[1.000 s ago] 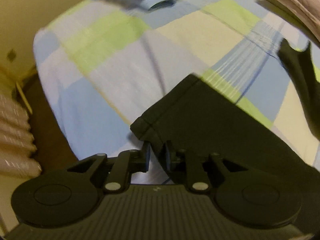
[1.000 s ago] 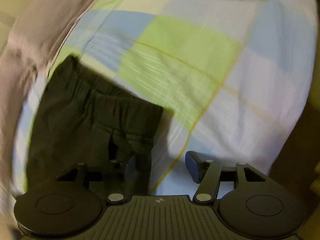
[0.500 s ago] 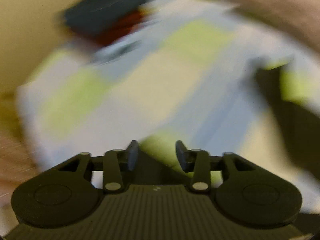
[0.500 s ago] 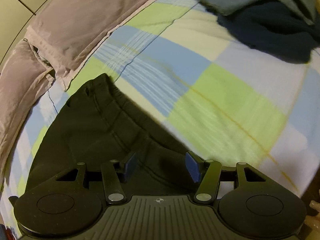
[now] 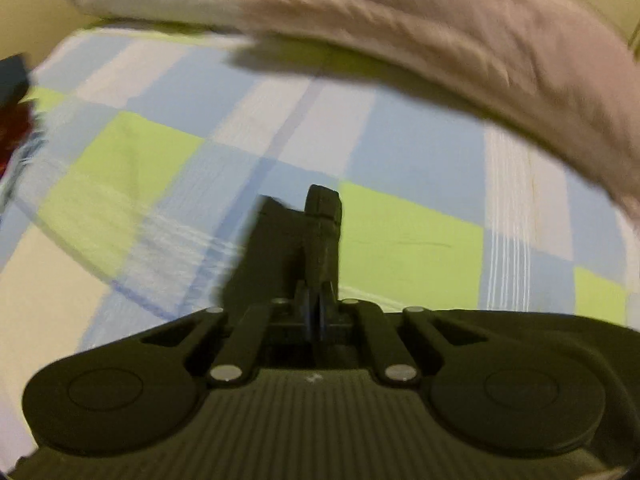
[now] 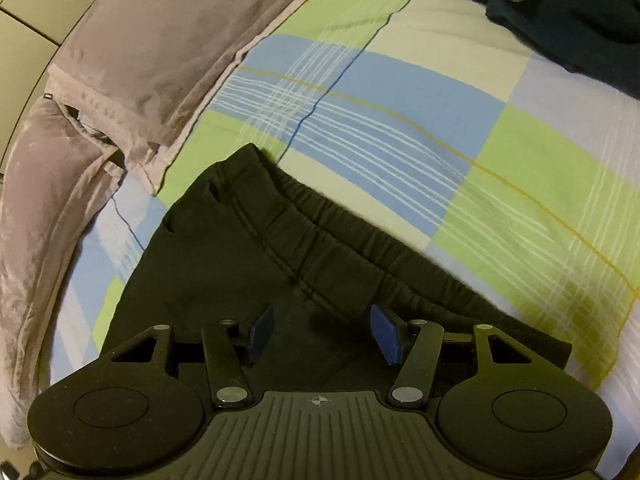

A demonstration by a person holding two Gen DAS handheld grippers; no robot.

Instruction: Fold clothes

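The left gripper (image 5: 316, 316) is closing, its blue pads nearly together with a bunched corner of the black cotton trousers (image 5: 316, 236) pinched between them; the cloth stands up in a narrow fold straight ahead of the fingertips. The right gripper (image 6: 322, 334) hangs with its jaws wide apart and nothing between them, hovering just above the same trousers (image 6: 256, 256).

In the right wrist view the garment lies flat on the checked blue, green and cream bedsheet (image 6: 400, 120), directly under and ahead of the tool. Its gathered elastic waistband runs diagonally from upper left to lower right, so the long axis of that edge crosses in front of the open jaws. The right hand looks the nearer one to the waistband; judging from this, the next fold turns on it taking that edge while the left holds its corner.

Only the right view shows how the trousers spread, plus the dark folded clothes (image 6: 560, 12) at the far corner. The left view, blurred, shows only the pinched corner, with the pale pink-grey pillow (image 5: 400, 32) well beyond.
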